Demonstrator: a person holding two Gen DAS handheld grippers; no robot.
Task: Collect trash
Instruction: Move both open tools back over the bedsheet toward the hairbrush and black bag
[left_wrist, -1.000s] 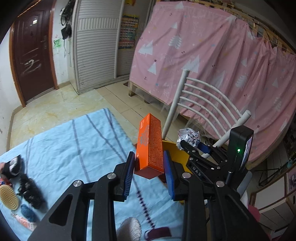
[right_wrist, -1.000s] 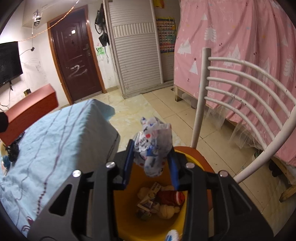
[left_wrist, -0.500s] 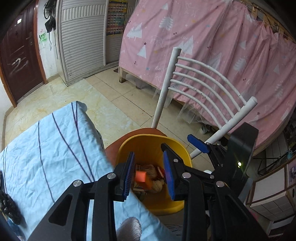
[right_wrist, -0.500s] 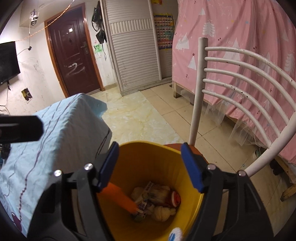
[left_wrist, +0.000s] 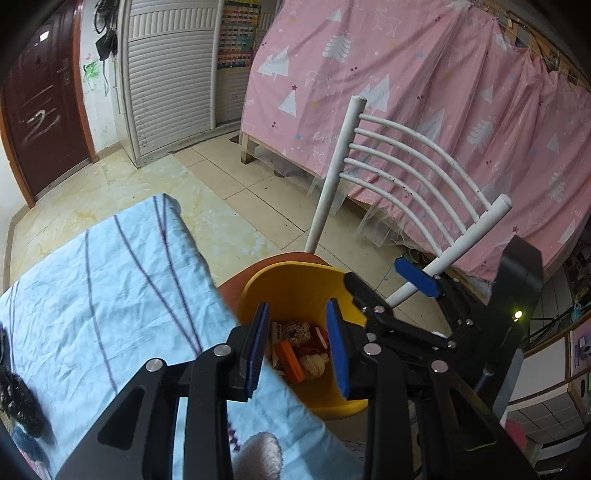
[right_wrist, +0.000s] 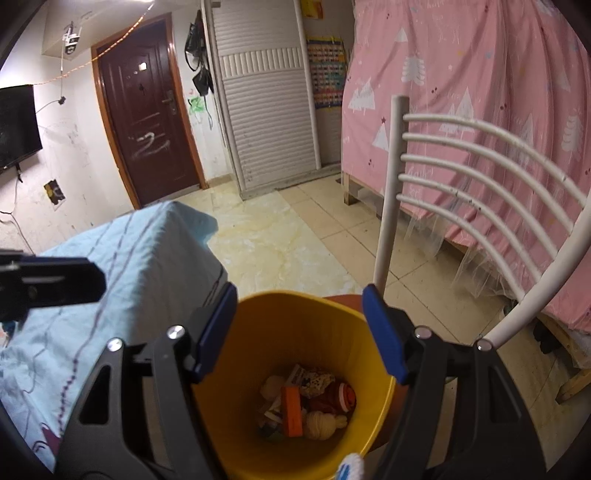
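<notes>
Trash (right_wrist: 303, 402) below both gaping tongs (right_wrist: 306, 332).

The bin (right_wrist: 295, 332) is smooth yellow plastic with a slight sheen. The cloth (left_wrist: 110, 277) is matt, creased blue cotton-like fabric. The chair (left_wrist: 406, 177) has painted white metal bars, chipped in spots. The curtain (left_wrist: 424, 92) is thin pink cloth. The box (right_wrist: 291, 410), possibly card, looks matt orange. The floor (right_wrist: 266, 243) is glossy tile.
</notes>
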